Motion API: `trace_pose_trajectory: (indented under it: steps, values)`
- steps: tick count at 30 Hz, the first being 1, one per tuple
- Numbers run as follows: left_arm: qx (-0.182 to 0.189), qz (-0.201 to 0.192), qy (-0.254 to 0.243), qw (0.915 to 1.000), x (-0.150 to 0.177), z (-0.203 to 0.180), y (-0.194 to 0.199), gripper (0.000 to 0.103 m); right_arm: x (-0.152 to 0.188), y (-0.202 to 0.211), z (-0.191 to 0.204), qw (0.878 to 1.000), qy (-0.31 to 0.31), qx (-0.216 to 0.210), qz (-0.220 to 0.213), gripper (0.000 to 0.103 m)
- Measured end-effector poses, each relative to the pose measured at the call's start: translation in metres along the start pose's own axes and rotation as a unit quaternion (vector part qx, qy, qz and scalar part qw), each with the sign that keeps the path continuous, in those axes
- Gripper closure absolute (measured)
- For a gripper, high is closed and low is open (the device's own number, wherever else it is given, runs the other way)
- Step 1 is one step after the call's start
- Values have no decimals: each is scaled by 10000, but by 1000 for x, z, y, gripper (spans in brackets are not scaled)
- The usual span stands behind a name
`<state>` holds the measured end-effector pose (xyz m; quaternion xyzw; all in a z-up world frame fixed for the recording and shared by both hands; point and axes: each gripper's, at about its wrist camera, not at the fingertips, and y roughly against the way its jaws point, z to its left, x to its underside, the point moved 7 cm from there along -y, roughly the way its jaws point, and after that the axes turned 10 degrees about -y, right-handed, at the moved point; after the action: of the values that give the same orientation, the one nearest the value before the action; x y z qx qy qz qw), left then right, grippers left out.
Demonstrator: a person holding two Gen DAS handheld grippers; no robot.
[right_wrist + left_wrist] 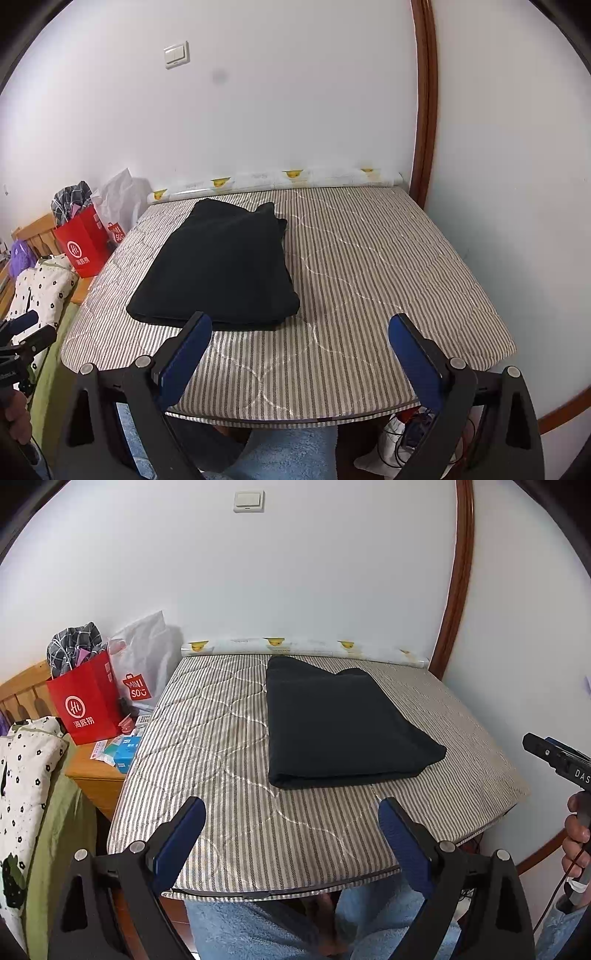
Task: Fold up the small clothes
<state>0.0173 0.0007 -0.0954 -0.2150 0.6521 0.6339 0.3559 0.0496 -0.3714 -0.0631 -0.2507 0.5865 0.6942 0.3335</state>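
Here the dark, nearly black folded garment (343, 723) lies flat on the grey-and-white striped quilted pad (229, 805) that covers the table, set toward the far side and a little left of centre as the right wrist view shows it (218, 266). Both tools hover over the near edge of the pad, apart from the cloth: the left gripper (291, 834) has its blue-padded fingers spread wide with nothing between them, and the right gripper (301, 350) is likewise spread and empty. The garment already looks doubled into a thick rectangle, with a rounded fold along its near edge and two uneven peaks at the far end, so the step in hand is probably either one more fold or a tidy-up. To do it well, bring each tool down at a near corner of the rectangle, pinch all the layers together and not just the top one, and lift both corners evenly so the stack does not slide or fan open. Carry the edge over low and lay it square on the far edge, then release only once the cloth rests flat. The red paper shopping bag (86, 705) on the side cabinet stands well clear.
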Motion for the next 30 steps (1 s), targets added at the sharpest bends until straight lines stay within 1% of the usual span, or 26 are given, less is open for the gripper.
trace_pose_trajectory:
  steps: [17,30]
  values:
    - [99,-43,-76,9999,-3,-14,1,8,0,5,-13,9998,-180,35,-28,7]
    - [124,-65,-22,9999,-5,-15,3,8,1,8,-14,9998,-212,18,-57,7]
